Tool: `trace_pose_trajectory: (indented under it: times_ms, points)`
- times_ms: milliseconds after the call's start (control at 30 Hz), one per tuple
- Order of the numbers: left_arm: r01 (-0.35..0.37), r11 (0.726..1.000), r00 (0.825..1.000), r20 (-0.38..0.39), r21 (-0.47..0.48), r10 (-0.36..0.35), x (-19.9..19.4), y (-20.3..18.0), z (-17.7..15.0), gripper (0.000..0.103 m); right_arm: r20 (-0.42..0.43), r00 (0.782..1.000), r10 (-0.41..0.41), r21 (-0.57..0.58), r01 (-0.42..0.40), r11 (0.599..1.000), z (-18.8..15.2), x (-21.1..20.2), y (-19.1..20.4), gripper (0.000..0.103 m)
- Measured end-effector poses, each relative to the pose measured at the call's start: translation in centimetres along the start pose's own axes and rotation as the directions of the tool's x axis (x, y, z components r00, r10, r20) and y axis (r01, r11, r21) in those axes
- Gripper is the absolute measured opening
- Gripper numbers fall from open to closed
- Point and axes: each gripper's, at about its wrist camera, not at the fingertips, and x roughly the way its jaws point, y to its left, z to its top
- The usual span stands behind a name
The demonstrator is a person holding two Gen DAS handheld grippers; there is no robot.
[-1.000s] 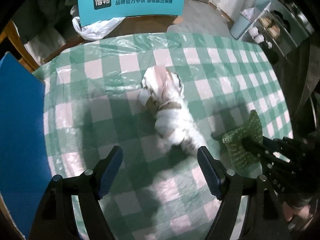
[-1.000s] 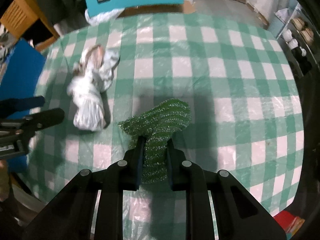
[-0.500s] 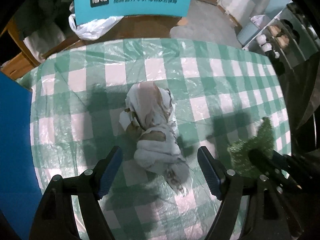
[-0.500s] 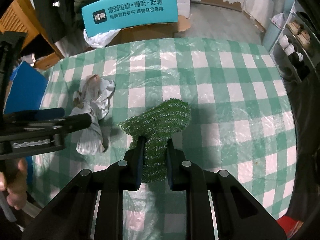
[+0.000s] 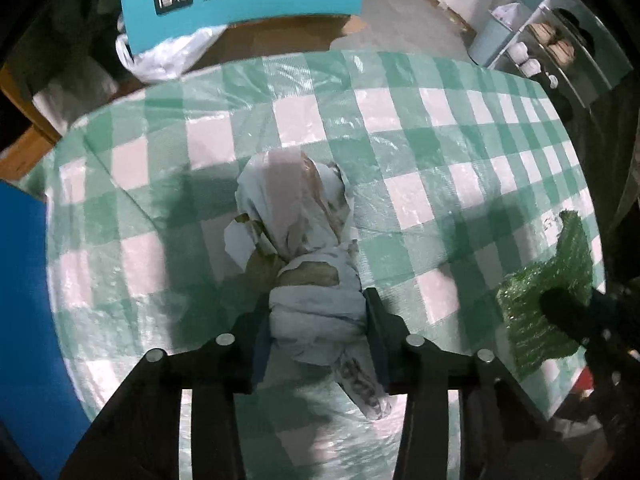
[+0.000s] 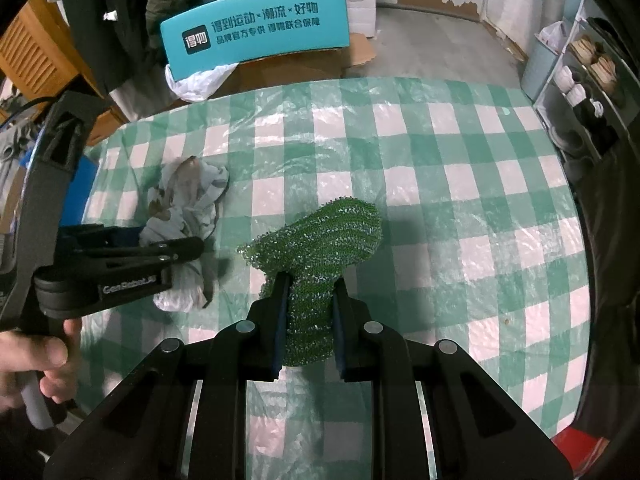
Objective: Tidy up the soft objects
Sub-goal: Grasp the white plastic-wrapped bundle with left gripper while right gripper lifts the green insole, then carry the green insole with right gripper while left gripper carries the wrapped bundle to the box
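Observation:
A crumpled white and brown cloth [image 5: 304, 240] lies on the green checked tablecloth [image 5: 420, 152]. My left gripper [image 5: 316, 312] is shut on the near end of this cloth, which still touches the table. The cloth also shows in the right wrist view [image 6: 188, 204], with the left gripper [image 6: 188, 250] over it. My right gripper [image 6: 308, 292] is shut on a green glittery scrubbing cloth [image 6: 320, 240] and holds it above the table. The green cloth shows at the right of the left wrist view [image 5: 548, 292].
A teal box with white lettering [image 6: 256, 28] and a white plastic bag [image 6: 196, 80] sit beyond the table's far edge. A blue panel [image 5: 24, 320] stands at the left. Shelves with shoes [image 6: 580, 76] are at the far right.
My left gripper has moved forward over the white cloth and closed on its near end. My right gripper has lifted a little with the green cloth still in it.

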Motion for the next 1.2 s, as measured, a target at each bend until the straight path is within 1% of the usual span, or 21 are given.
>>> trace_pose_trajectory:
  times_ms: [67,200,333,533,600,733,867,1000,1200]
  points:
    - [-0.006,1.000,1.000,0.008,0.016,0.006,-0.5,0.1,-0.2,0.040,0.001,1.000,0.000,-0.003,0.000,1.000,0.0,-0.1,0.1,0.017]
    - [0.008,1.000,1.000,0.024,0.025,-0.008,-1.9,0.0,-0.7,0.040,0.014,1.000,0.005,-0.008,-0.005,1.000,0.2,-0.6,0.5,0.017]
    - [-0.011,0.998,0.999,0.050,0.061,0.008,-3.4,-0.1,-1.1,0.040,0.027,1.000,0.008,-0.018,-0.008,1.000,0.4,-1.2,1.0,0.017]
    - [-0.032,0.996,0.996,0.091,0.084,0.025,-5.2,-0.3,-2.0,0.040,0.047,0.999,0.010,-0.039,-0.008,0.999,0.5,-2.3,2.0,0.017]
    - [-0.042,0.995,0.994,0.106,0.088,0.033,-6.1,-0.2,-2.4,0.040,0.050,0.999,0.007,-0.047,-0.005,0.999,0.4,-2.7,2.4,0.017]
    - [-0.039,0.996,0.992,0.125,0.086,0.028,-7.5,0.0,-3.1,0.040,0.065,0.998,0.012,-0.058,-0.009,0.998,0.6,-3.5,3.2,0.017]
    - [-0.056,0.994,0.986,0.160,0.097,0.040,-9.2,0.2,-3.9,0.040,0.081,0.996,0.028,-0.068,-0.022,0.997,0.7,-4.4,4.1,0.017]
    - [-0.050,0.995,0.982,0.187,0.088,0.033,-10.8,0.8,-4.6,0.040,0.099,0.994,0.038,-0.080,-0.030,0.996,0.9,-5.5,5.0,0.017]
    - [-0.062,0.994,0.972,0.231,0.087,0.040,-13.4,1.7,-5.7,0.040,0.131,0.990,0.051,-0.108,-0.037,0.993,1.0,-7.3,6.9,0.017]
